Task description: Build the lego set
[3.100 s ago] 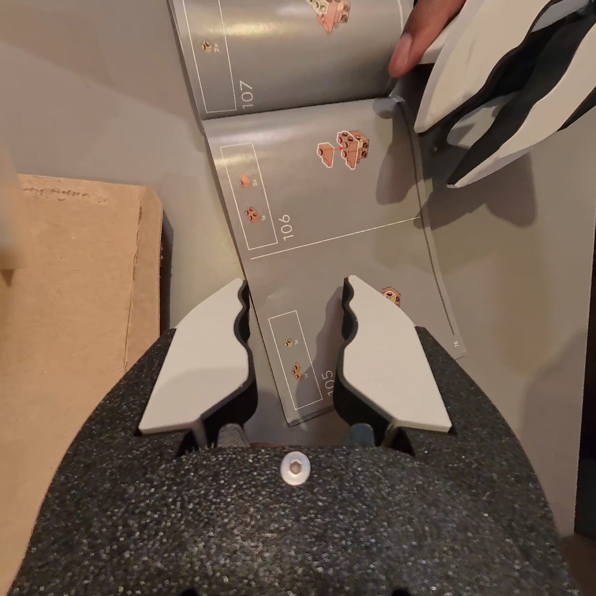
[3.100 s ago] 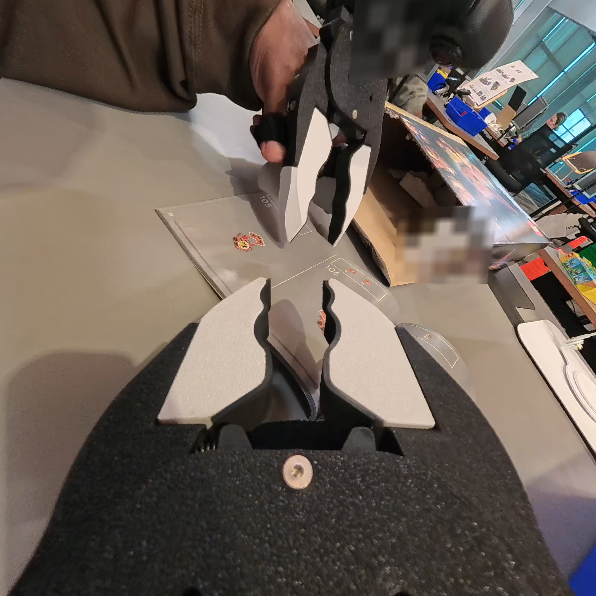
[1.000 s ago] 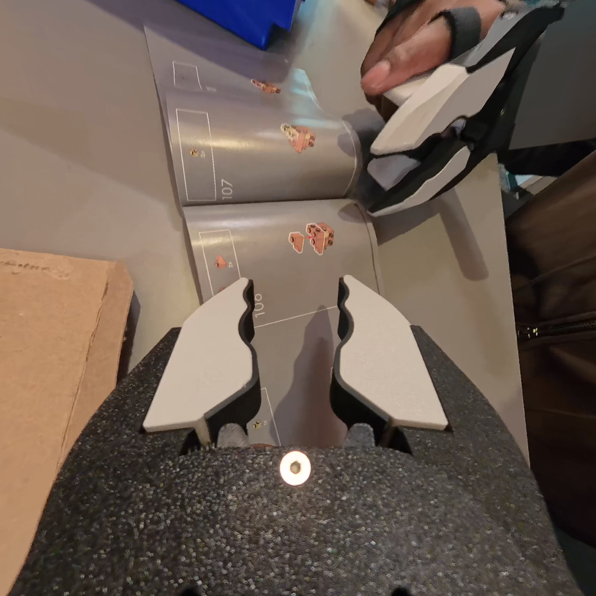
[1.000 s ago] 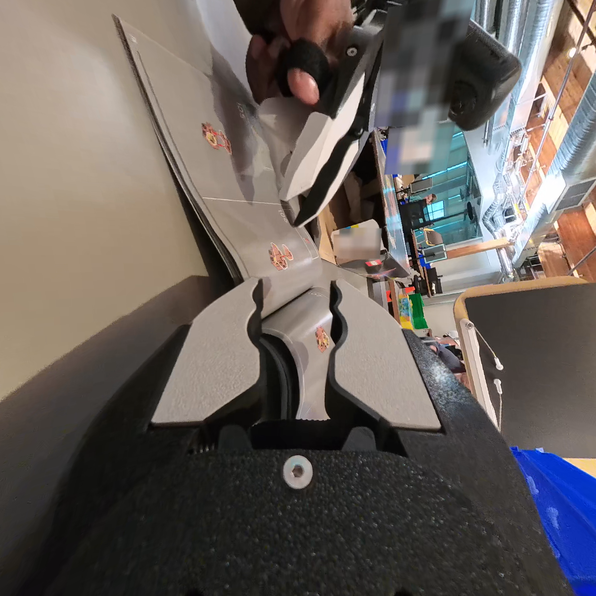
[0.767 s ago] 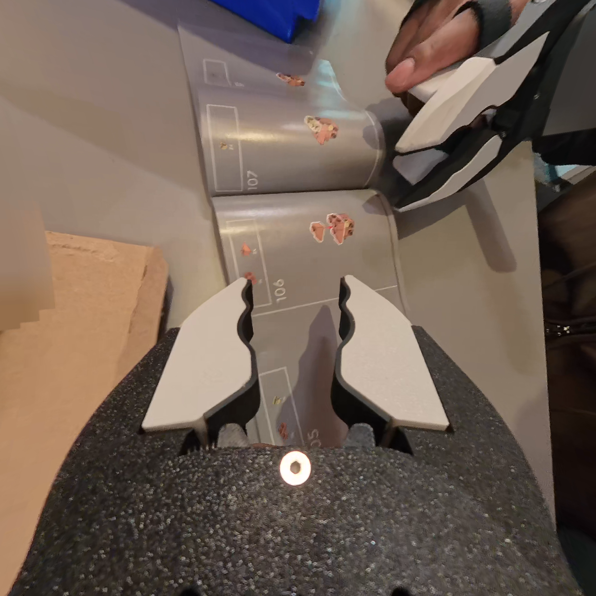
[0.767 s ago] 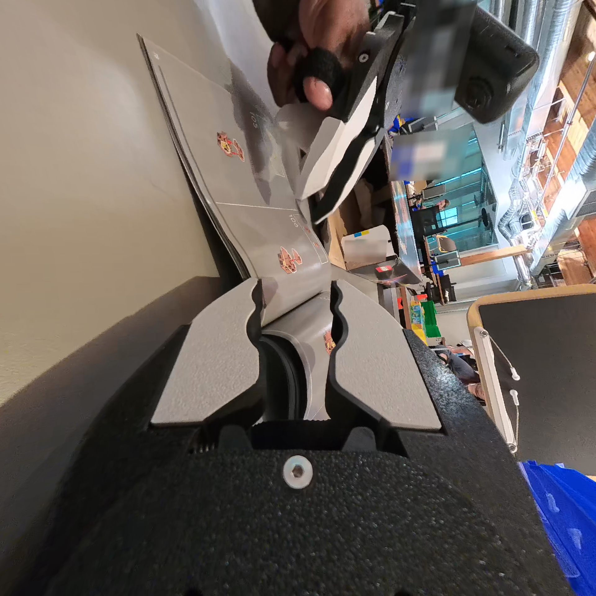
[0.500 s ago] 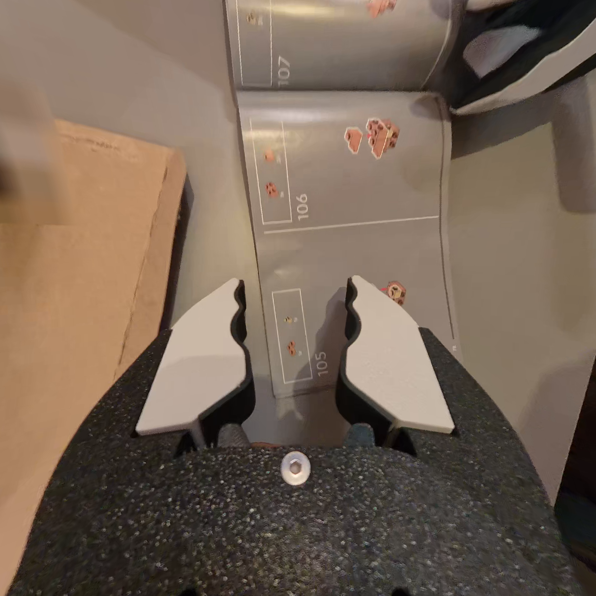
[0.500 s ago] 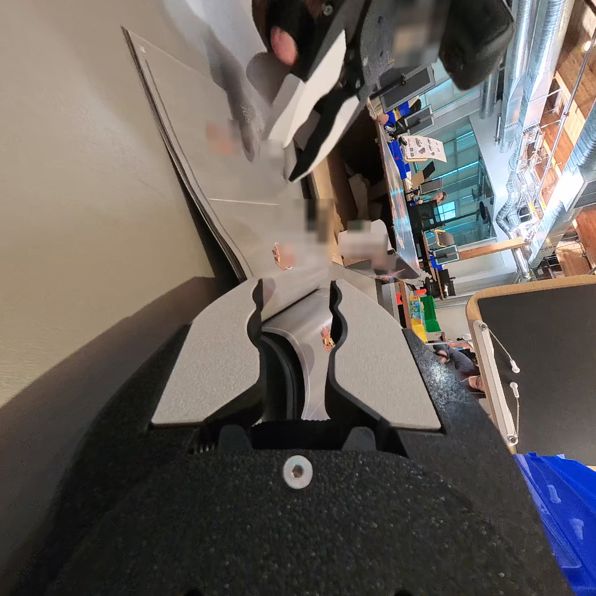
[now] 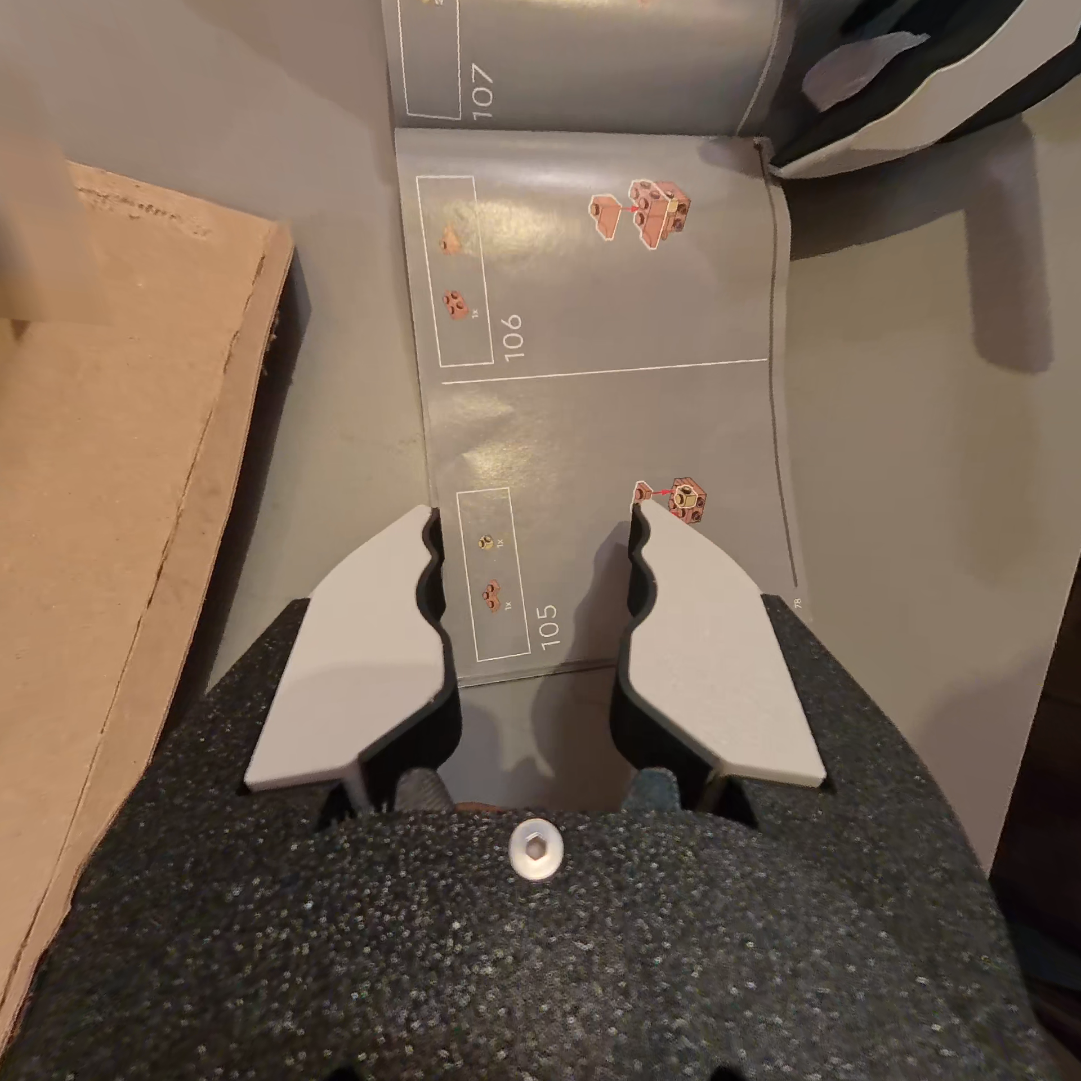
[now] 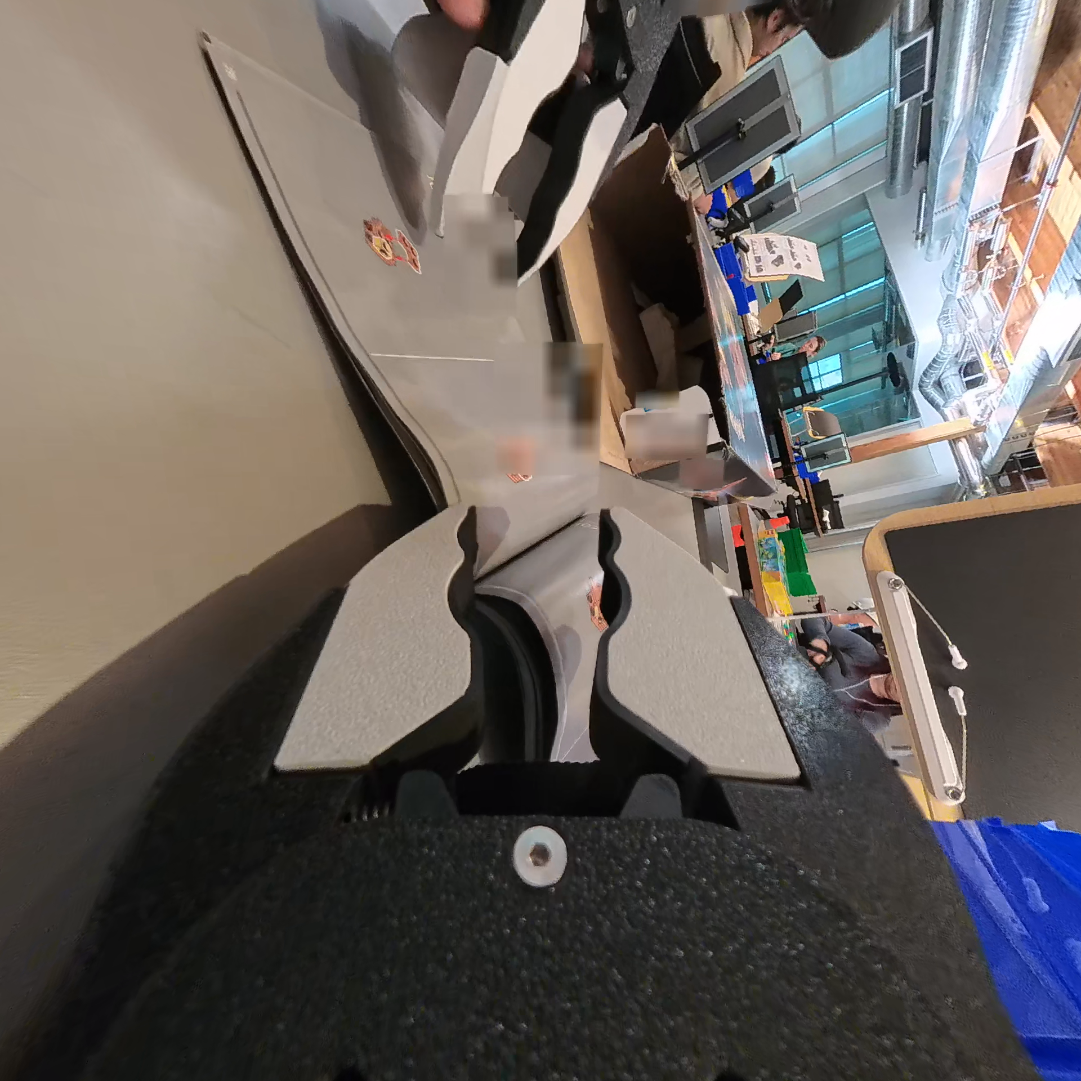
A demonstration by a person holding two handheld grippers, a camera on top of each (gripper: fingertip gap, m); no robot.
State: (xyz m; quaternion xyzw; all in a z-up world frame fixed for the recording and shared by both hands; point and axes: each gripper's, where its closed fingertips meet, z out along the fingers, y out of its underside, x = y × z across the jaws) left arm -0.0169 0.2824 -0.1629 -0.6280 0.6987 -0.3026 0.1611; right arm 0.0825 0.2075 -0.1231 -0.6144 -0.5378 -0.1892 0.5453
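A grey instruction booklet (image 9: 614, 409) lies open on the grey table (image 9: 906, 468), showing small brown brick build steps. My left gripper (image 9: 535, 515) is open and empty, hovering over the booklet's near page. My right gripper (image 10: 535, 517) is partly closed around a curled-up stack of the booklet's pages (image 10: 544, 614) at the far half; it shows at the top right of the left wrist view (image 9: 877, 88). The left gripper also appears at the top of the right wrist view (image 10: 526, 146). No loose bricks are in view.
A brown cardboard box (image 9: 117, 409) stands close on the left of the booklet, and shows in the right wrist view (image 10: 620, 245). A blue bin (image 10: 1023, 936) is at the right gripper's lower right. The table's right edge (image 9: 1006, 760) is near. The gap from one gripper's tips to the other's is roughly 15 cm.
My left gripper has drawn back along the booklet toward its near page and stayed open. The right gripper has kept its hold on the curled pages.
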